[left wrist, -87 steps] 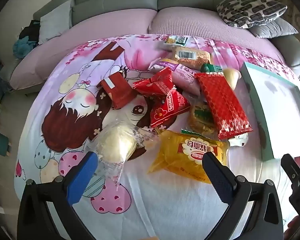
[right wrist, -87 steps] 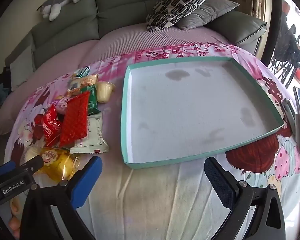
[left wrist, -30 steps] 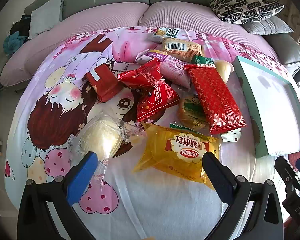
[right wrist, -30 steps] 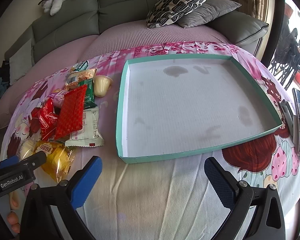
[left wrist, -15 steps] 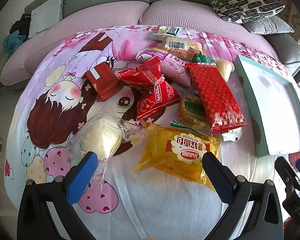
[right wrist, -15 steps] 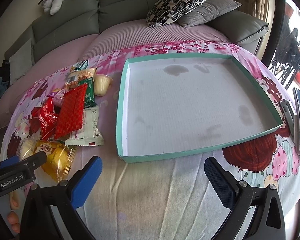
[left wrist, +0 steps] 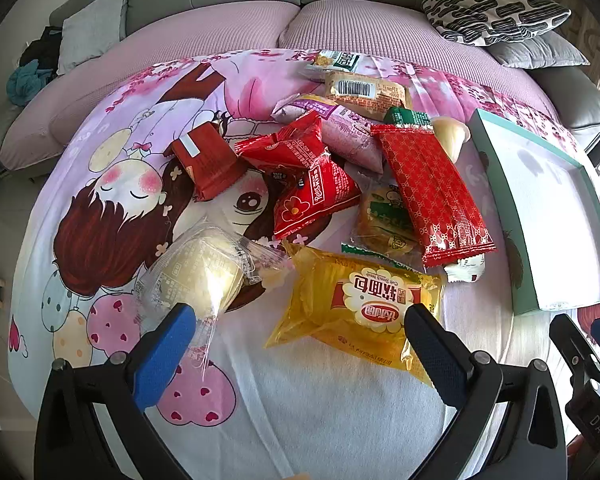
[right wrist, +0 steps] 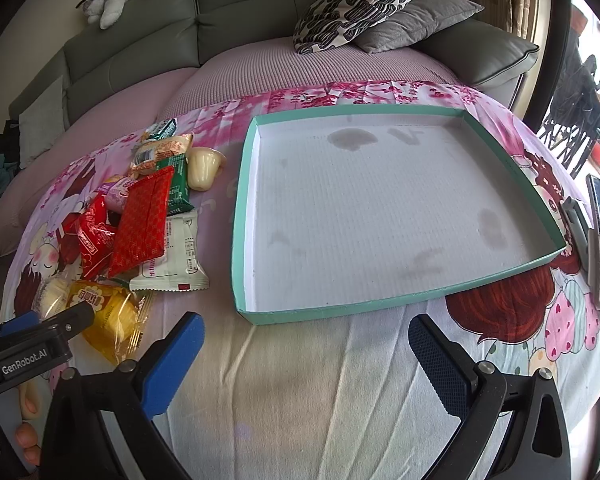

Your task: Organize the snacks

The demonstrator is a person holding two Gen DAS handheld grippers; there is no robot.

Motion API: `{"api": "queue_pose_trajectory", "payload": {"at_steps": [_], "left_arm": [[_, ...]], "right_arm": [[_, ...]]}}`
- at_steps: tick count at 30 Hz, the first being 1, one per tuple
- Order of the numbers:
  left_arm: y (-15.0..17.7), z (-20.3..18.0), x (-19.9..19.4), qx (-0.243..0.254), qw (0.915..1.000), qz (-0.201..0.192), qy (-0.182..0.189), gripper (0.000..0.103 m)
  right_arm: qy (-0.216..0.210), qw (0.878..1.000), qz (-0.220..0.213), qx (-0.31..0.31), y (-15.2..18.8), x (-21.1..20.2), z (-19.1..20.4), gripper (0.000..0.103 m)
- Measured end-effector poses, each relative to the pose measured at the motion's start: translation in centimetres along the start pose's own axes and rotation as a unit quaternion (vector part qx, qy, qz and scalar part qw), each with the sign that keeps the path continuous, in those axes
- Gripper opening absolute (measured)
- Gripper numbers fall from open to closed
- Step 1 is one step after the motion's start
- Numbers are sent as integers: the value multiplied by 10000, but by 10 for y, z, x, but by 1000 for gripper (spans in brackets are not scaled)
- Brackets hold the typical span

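While the left gripper (left wrist: 296,336) hangs with its blue-padded jaws spread wide and nothing between them, the glossy yellow plastic bread packet (left wrist: 356,308) lies just ahead of it on the cartoon-printed cloth (left wrist: 300,412), its near edge roughly spanned by the opening. That packet looks like the natural first pick. To do it well, I would lower the jaws until the pads straddle the puffy middle of the packet rather than its thin crimped end, which would likely slip. The clear-wrapped pale round cake (left wrist: 200,276) lies just beside the left pad, so the approach should stay clear of its loose wrapper. Beyond lies the heap: red foil pouches (left wrist: 312,196), a long red patterned bar (left wrist: 432,192) and others, overlapping. The right gripper (right wrist: 304,352) is likewise wide open and empty, hovering before the shallow teal-rimmed cardboard tray (right wrist: 244,208), which holds nothing yet and sits just beside the heap.
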State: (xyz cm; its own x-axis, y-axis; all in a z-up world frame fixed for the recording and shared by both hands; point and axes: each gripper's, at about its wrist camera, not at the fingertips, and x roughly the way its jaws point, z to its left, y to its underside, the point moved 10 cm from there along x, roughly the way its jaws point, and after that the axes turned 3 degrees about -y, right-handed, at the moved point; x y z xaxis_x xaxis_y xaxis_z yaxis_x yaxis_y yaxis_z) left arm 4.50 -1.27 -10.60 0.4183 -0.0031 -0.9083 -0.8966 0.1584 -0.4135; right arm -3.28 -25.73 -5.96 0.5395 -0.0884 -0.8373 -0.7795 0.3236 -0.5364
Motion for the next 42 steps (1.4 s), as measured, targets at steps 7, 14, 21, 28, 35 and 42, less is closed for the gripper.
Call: {"api": "queue_pose_trajectory", "payload": {"at_steps": [7, 14, 21, 28, 35, 42], "left_arm": [[0, 0, 0, -3, 10000, 2, 1, 103], [-9, 24, -8, -532, 9982, -236, -166, 103], [-9, 52, -4, -998, 9948, -137, -113, 103], [-7, 87, 4, -1575, 9874, -50, -122, 103], [-12, 92, 19, -1394, 9899, 182, -168, 103], [-27, 88, 31, -1209, 9924, 242, -14, 102]], "right_arm": [[-1, 10000, 0, 2, 0, 0, 0, 103], [-345, 9989, -198, -256, -2, -3, 23, 103], [-979, 9928, -170, -671, 5, 1, 75, 103], [-1384, 9866, -71, -860, 7, 9, 116, 103], [-1435, 9852, 52, -936, 7, 22, 135, 103], [-1405, 9856, 185, -924, 12, 28, 136, 103]]}}
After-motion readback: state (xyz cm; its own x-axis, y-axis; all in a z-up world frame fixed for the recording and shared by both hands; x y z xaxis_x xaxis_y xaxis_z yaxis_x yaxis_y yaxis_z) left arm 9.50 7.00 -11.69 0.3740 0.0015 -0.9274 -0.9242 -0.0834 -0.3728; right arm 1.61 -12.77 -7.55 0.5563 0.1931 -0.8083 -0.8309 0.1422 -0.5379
